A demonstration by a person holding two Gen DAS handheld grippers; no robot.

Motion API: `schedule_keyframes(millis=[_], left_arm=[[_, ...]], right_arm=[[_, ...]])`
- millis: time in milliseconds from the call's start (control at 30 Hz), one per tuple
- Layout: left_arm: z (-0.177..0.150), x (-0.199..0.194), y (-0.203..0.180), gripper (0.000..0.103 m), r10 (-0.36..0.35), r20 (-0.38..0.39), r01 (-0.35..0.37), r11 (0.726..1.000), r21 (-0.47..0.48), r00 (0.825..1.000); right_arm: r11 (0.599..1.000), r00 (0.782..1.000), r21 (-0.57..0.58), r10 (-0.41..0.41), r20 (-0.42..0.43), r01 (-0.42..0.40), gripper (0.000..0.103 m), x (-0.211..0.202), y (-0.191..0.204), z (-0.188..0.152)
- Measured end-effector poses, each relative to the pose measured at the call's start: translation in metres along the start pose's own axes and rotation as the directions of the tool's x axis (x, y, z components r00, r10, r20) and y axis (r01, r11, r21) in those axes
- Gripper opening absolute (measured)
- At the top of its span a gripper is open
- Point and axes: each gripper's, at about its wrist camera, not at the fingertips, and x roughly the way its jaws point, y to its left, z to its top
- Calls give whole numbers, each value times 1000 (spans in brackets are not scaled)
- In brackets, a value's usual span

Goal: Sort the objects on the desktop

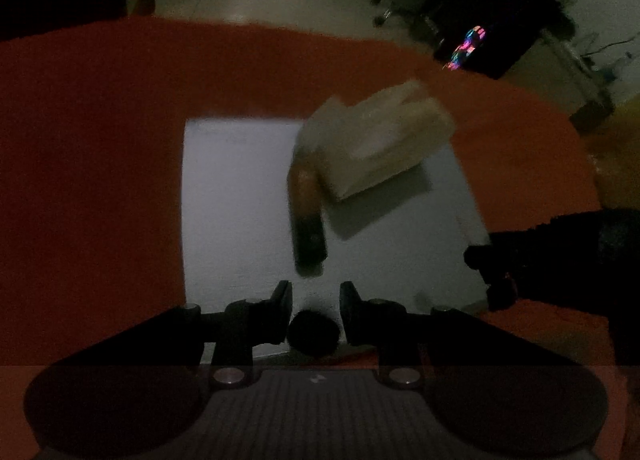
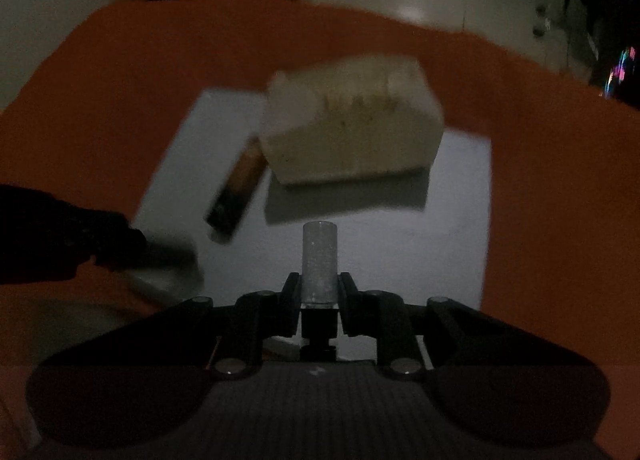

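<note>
A cream compartment box stands on a white sheet, and it also shows in the right wrist view. A battery with an orange and black body lies just left of the box, also seen in the right wrist view. My left gripper has its jaws slightly apart around a small dark round object, near the battery's black end. My right gripper is shut on a pale cylinder that points at the box.
The sheet lies on an orange tablecloth. The right gripper's dark body reaches in at the sheet's right edge. The left gripper's dark body shows at left. Beyond the table is a dim floor.
</note>
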Motion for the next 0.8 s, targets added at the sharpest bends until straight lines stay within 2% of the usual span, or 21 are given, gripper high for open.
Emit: schedule_keyframes(millis=[133,367,533,800], left_arm=[[-8,-36,-16,22,-21,52,19,999,32,998],[-30,-49,-27,22,20,37,-22,997,67,999],[-33,-41,-21,22,44,9,-44,998,51,999],[-22,-13,-21,22,18,-41,-15,998,54,999]], right_arm=[[1000,998,6,15,65,-16,22,-41,11,-5],[1000,997,-17,20,81,-19,21,-73,35,-28],[1000,997,-9,18,78,-17,21,-74,35,-29],[999,998,14,29,50,-30,21,-49,20,-20]])
